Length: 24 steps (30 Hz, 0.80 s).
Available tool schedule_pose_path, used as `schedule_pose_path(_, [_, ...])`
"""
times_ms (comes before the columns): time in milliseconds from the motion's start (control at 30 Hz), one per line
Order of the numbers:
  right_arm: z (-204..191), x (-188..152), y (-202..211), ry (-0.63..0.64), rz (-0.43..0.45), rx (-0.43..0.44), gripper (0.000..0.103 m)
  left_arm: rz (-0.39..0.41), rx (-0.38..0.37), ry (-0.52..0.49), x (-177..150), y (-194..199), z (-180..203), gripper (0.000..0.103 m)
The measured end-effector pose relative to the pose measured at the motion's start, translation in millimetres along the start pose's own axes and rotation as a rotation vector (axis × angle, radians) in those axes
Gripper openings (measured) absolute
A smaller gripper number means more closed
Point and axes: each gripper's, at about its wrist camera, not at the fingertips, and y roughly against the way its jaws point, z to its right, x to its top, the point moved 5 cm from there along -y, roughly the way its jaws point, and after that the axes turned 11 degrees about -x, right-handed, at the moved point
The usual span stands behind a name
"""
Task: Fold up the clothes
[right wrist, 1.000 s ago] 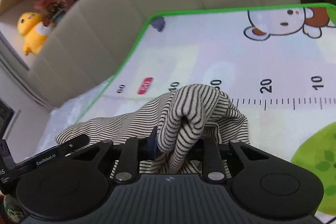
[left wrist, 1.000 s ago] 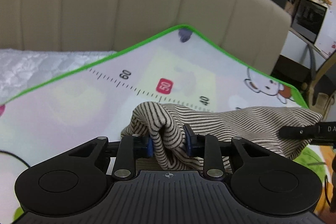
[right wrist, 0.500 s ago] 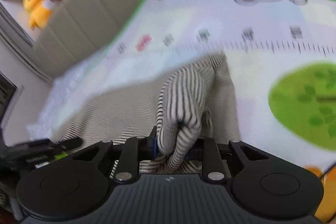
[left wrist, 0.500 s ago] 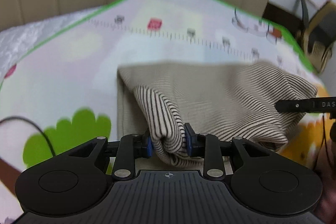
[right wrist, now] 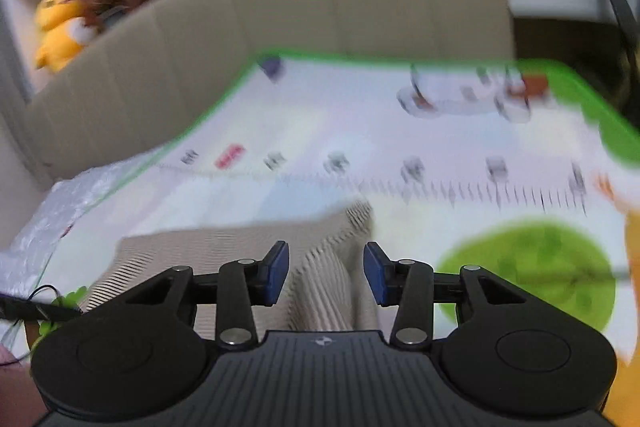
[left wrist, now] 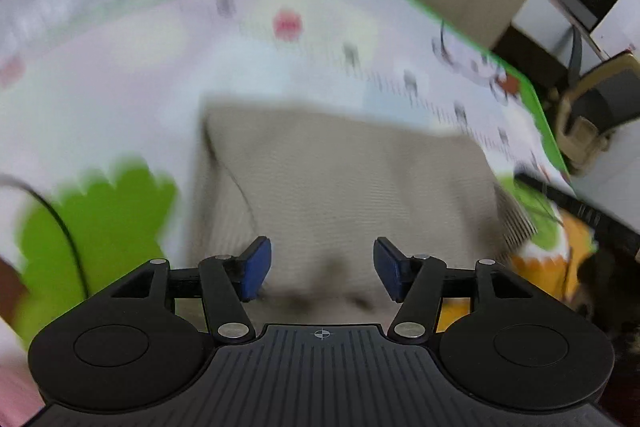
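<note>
My left gripper (left wrist: 322, 269) w/ blue pads is opening, nothing pinched; the beige fine-striped knit garment (left wrist: 352, 183) lies loose under and ahead of it. Right gripper (right wrist: 326, 273) is opening too: a raised ridge of cloth sits btwn the pads, which don't press it. I'd say both let go so the fold settles flat. Garment rests folded on the white cartoon-print play mat w/ green border (right wrist: 304, 143), far edge short of the printed ruler line, long axis running side to side, from one gripper toward the other.
</note>
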Motion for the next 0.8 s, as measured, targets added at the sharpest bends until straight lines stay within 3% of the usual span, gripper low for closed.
schedule_pose_path(100, [-17.4, 4.6, -4.8, 0.064, -0.009, 0.063, 0.04, -0.11, -0.04, 0.085, -19.2, -28.8, -3.1, 0.062])
schedule_pose_path(167, [-26.6, 0.3, -24.5, 0.097, -0.081, 0.095, 0.04, -0.158, -0.047, 0.122, -29.7, -45.0, -5.3, 0.062])
schedule_pose_path(267, [-28.0, -13.8, -58.7, 0.104, -0.184, 0.076, 0.039, -0.115, -0.035, 0.146, -25.9, -55.1, -14.0, 0.061])
schedule_pose_path(433, [-25.2, -20.0, -69.4, 0.084, -0.22, 0.096, 0.039, -0.052, -0.015, 0.143, 5.1, -66.8, -29.0, 0.061])
schedule_pose_path(500, [-26.8, -23.9, -66.1, 0.085, -0.23, 0.099, 0.039, -0.033, 0.01, 0.107, 23.8, -77.1, -29.6, 0.061])
schedule_pose_path(633, [-37.0, -35.3, -56.3, 0.063, -0.264, 0.135, 0.04, 0.067, 0.11, -0.072, 76.1, -96.1, -28.1, 0.062])
schedule_pose_path(700, [-47.4, -42.7, -50.1, 0.052, -0.291, 0.169, 0.041, 0.12, 0.178, -0.149, 93.2, -99.8, -29.6, 0.071])
schedule_pose_path(800, [-78.7, -53.0, -42.0, 0.114, -0.301, 0.208, 0.058, 0.159, 0.206, -0.167, 97.5, -92.8, -34.7, 0.075])
